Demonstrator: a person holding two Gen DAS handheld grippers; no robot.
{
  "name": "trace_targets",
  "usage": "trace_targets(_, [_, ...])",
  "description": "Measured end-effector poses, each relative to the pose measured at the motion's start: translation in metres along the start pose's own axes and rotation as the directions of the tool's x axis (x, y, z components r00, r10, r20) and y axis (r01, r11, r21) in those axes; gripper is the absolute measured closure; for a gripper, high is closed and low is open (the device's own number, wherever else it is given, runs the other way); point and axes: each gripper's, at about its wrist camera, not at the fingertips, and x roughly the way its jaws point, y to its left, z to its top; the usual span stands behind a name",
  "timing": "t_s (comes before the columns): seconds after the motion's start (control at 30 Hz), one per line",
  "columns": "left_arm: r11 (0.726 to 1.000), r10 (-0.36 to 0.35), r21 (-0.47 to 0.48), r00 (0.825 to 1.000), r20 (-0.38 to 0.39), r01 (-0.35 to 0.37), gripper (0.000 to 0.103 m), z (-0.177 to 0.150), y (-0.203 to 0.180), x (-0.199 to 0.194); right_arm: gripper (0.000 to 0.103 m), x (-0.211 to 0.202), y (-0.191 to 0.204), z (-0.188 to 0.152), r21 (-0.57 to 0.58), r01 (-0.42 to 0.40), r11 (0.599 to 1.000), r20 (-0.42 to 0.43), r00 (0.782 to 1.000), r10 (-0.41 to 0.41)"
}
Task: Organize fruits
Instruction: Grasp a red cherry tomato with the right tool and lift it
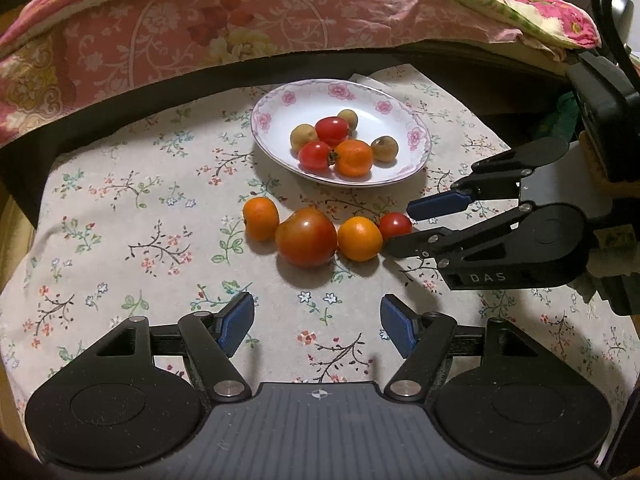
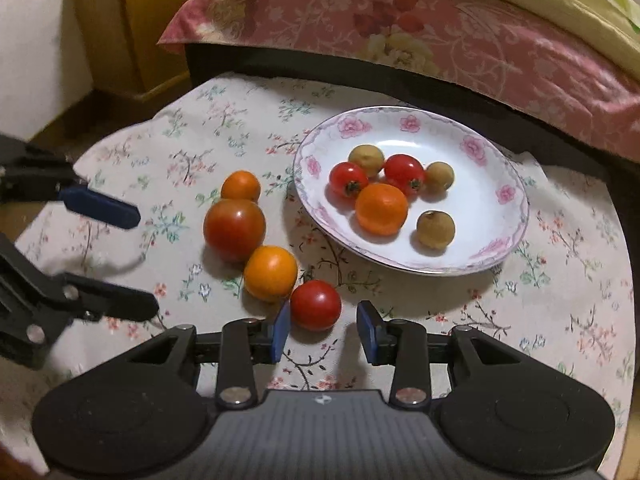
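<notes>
Fruit split between plate and cloth

Seen from the right wrist, left to right. At the far left edge: left gripper (image 2: pixel 146 261), fingers apart, nothing between them, hovering over the flowered cloth (image 2: pixel 560 300) on the worktop. Next, a row of four fruits on the cloth, each touching or just beside the next: small orange (image 2: pixel 240 186) farthest back, large tomato (image 2: pixel 234 229), second orange (image 2: pixel 271 273), then cherry tomato (image 2: pixel 315 305) nearest the camera. Around that cherry tomato: right gripper (image 2: pixel 323 330), fingers (image 2: pixel 281 330) parted, left pad right against the fruit or nearly so, right pad clear of it; no squeeze visible. Further right: flowered plate (image 2: pixel 504 194) holding two cherry tomatoes, one orange and three small brown fruits, clustered near the centre. Behind everything: pink floral bedding (image 2: pixel 440 40) along the top.
</notes>
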Motion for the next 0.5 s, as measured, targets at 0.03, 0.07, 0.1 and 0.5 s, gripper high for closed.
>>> trace_targets(0.03, [1.0,-0.001,-0.004,1.0,-0.002,0.001,0.026,0.0,0.0,0.001,0.067,0.0,0.0,0.001,-0.011,-0.004,1.0,0.004,1.0,0.004])
trace_targets(0.07, [1.0,-0.002,-0.005,1.0,-0.004,0.002,0.026,0.001,0.0,0.002,0.067,0.001,0.0,0.002,-0.009,-0.011,1.0,0.008,1.0,0.011])
trace_targets(0.1, [1.0,-0.002,-0.005,1.0,-0.006,0.002,0.026,0.001,0.0,0.002,0.067,0.002,0.0,0.003,-0.006,-0.026,1.0,0.007,1.0,0.026])
trace_targets(0.5, [1.0,-0.005,0.022,1.0,0.021,0.004,0.026,0.005,-0.005,0.009,0.074,0.009,0.009,0.002,0.014,0.015,1.0,0.008,1.0,-0.015])
